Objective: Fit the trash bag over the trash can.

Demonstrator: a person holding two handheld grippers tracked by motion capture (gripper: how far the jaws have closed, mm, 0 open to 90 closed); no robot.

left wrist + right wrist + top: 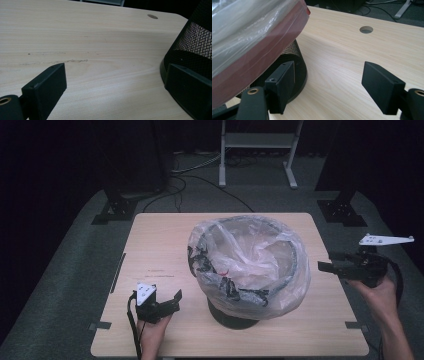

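A black mesh bin (235,312) stands upright at the middle of the wooden table (160,245), its mouth facing up, draped in a clear crumpled plastic bag (250,265) whose red band hangs down one side; faint writing on the tabletop left of it is too small to read. The left gripper (172,299) rests low on the table near the bin's base, jaws wide and empty; the right gripper (327,265) hovers beside the bag at the table's right edge, jaws likewise spread wide, holding nothing.

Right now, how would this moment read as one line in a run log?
left gripper: open, empty | right gripper: open, empty | mesh bin: centre of table | plastic bag: draped over bin rim
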